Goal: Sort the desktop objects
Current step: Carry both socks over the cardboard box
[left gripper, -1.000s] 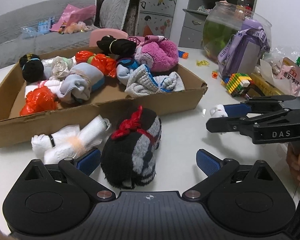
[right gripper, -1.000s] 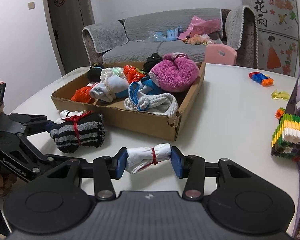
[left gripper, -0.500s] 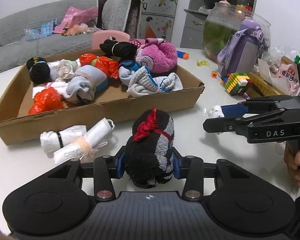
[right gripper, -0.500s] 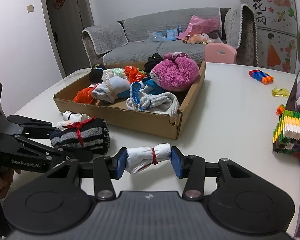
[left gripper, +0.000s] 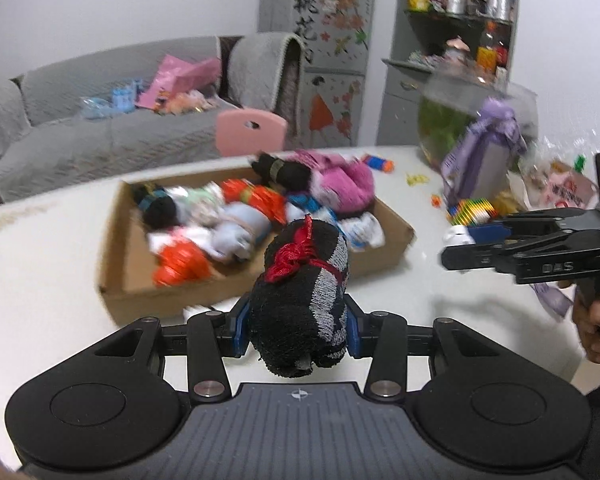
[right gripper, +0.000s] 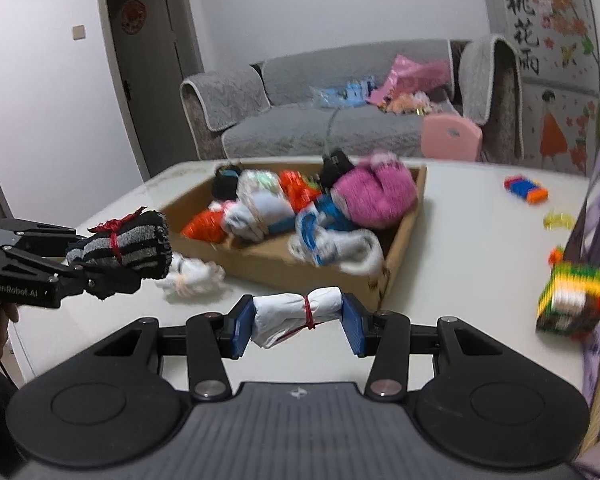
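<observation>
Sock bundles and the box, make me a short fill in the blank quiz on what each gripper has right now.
1. The left gripper is shut on a black and grey sock bundle tied with ____ string.
2. The right gripper is shut on a ____ sock bundle.
3. The pink bundle lies in the ____ box.

Missing words: red; white; cardboard

This is a home living room. A grey sofa (right gripper: 340, 116) with quilted covers stands behind the white table (right gripper: 460, 240), a small pink chair (right gripper: 452, 136) is beside it, and a shelf unit (left gripper: 456, 40) holds cans and bottles.
</observation>
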A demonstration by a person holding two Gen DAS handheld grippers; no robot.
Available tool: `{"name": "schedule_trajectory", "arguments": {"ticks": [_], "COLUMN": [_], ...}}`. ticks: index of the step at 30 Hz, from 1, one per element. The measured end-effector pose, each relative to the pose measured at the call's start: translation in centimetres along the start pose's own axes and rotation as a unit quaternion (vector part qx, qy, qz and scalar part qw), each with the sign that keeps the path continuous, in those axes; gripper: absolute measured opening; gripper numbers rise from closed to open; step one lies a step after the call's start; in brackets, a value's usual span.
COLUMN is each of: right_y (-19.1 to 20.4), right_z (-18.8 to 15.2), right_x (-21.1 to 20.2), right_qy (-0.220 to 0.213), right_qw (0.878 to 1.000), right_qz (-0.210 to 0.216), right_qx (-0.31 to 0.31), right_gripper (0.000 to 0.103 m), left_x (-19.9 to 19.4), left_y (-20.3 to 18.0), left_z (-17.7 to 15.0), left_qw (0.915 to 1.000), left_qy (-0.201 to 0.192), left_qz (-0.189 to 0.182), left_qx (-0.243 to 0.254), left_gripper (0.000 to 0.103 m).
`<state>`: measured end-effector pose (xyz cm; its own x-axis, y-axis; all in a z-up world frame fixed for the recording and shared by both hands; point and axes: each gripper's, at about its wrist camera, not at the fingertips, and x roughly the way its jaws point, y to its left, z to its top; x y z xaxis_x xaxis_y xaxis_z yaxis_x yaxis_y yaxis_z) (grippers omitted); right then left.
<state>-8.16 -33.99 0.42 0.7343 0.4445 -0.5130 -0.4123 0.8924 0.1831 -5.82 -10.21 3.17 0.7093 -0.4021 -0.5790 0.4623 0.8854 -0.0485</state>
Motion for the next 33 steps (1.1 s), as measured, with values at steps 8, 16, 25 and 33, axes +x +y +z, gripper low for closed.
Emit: {"name": "schedule_trajectory", "arguments": {"ticks": [8, 16, 25, 33], "right_y": [1.2, 1.5, 1.9, 1.6], "right_z": [4.3, 9.0, 14.0, 15.7], "right_x": [-1.1, 0.3, 3.2, 7.7], "right_qy": [-0.024, -0.037, -0.041, -0.018], "right_qw": [0.999, 0.998, 0.998, 0.998], "right_qz": [0.007, 0.013, 0.018, 0.012], "right_qx": [-0.029, -0.040, -0.051, -0.051], "right_gripper": [0.043, 0.043, 0.043, 0.043], "left_x": [-2.0, -1.1, 1.6, 5.7], "left_y": [3.2, 6.8, 9.2, 9.5], "left_z": [3.9, 7.8, 11.8, 13.8], "left_qw": [0.9991, 0.9986, 0.9983, 0.9987], "left_qy": [-0.027, -0.027, -0.011, 0.010], "left_qz": [0.033, 0.043, 0.054, 0.049], "left_qx": [0.002, -0.019, -0.020, -0.001], "left_gripper": [0.050, 0.051, 0.051, 0.051]}}
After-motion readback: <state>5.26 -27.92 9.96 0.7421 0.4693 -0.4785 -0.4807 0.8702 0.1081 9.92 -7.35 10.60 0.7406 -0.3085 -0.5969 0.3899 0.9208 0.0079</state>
